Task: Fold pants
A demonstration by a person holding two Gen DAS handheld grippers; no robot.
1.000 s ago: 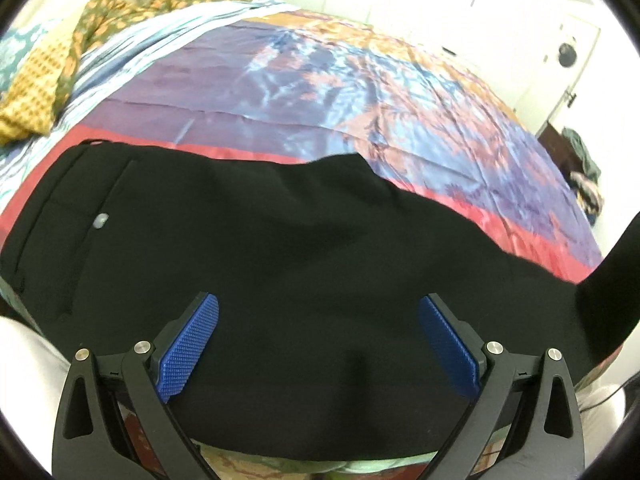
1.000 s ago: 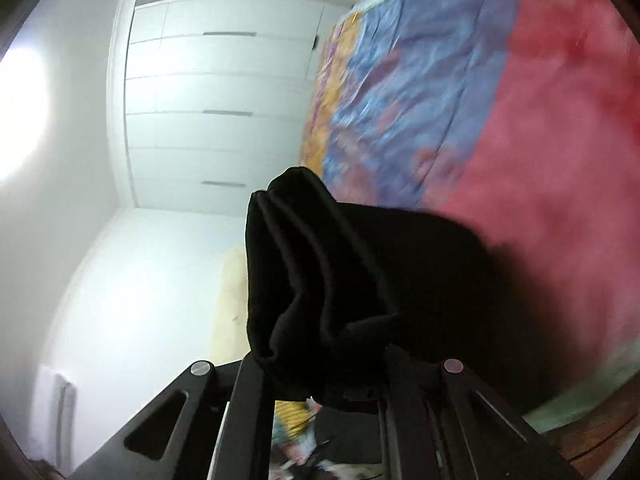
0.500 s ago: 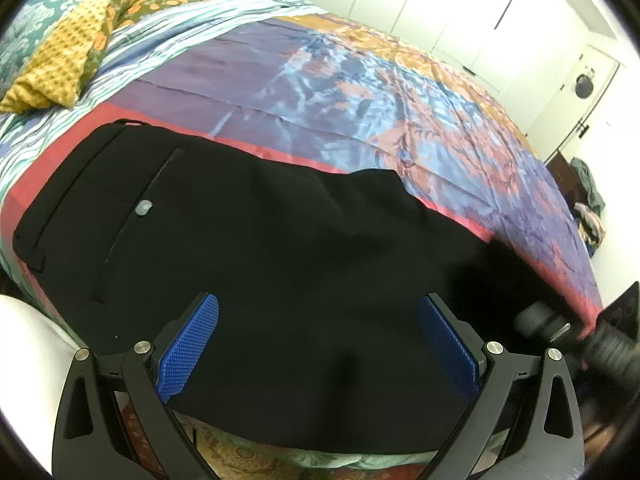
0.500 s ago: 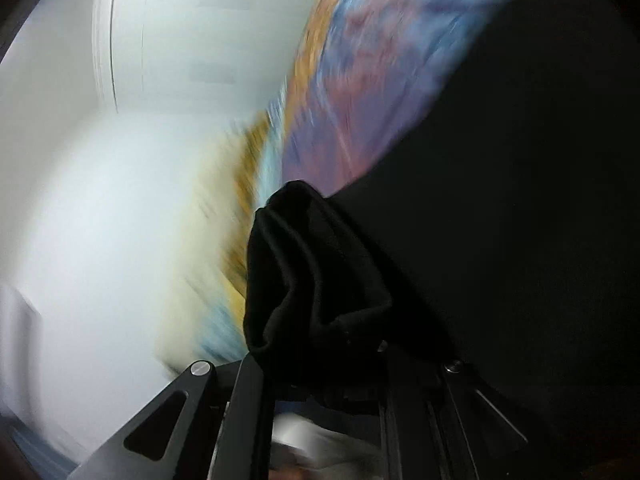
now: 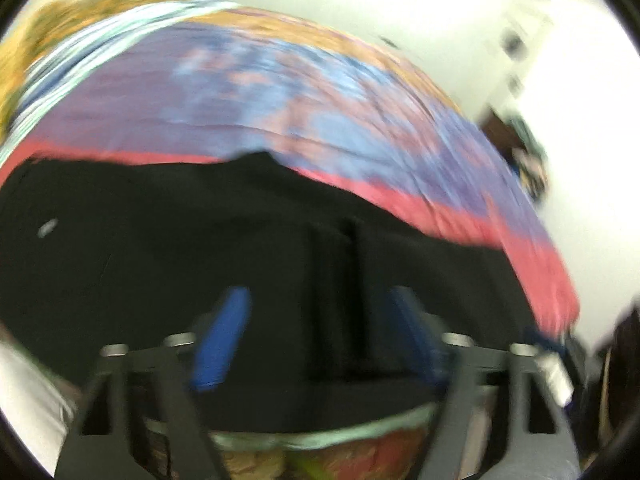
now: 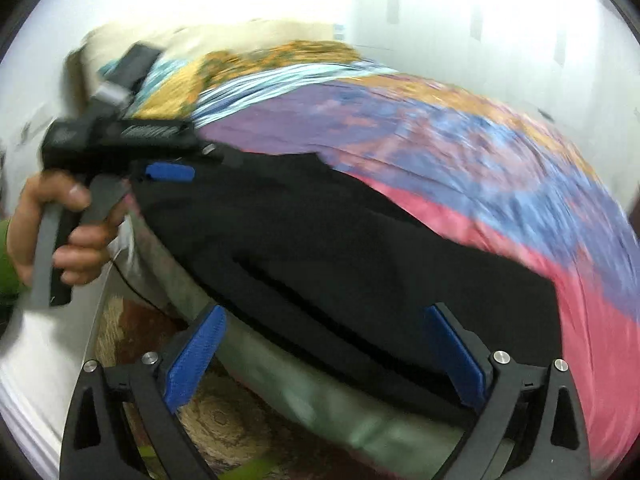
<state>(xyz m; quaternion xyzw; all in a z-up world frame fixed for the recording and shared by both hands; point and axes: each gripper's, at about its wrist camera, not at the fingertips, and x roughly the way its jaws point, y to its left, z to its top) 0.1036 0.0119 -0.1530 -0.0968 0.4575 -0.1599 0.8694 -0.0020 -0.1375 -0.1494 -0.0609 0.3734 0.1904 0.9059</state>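
The black pants (image 5: pixel 168 264) lie flat along the near edge of the bed, folded over on themselves; a folded edge (image 5: pixel 352 248) shows near the middle. They also show in the right wrist view (image 6: pixel 360 256). My left gripper (image 5: pixel 316 340) hangs low over the pants, jaws partly apart with nothing between them; the view is blurred. It shows from the side in the right wrist view (image 6: pixel 168 172), at the pants' left end. My right gripper (image 6: pixel 324 356) is open and empty above the pants' near edge.
The bed has a shiny spread of purple, blue and red (image 5: pixel 280 92). Yellow patterned pillows (image 6: pixel 260 60) lie at its head. White wardrobe doors (image 6: pixel 480 20) stand behind. A patterned rug (image 6: pixel 224 416) lies on the floor below the bed edge.
My right gripper has let go of the bunched pant leg and opened; the leg now lies folded over the pants. My left gripper has narrowed and moved down closer to the cloth.
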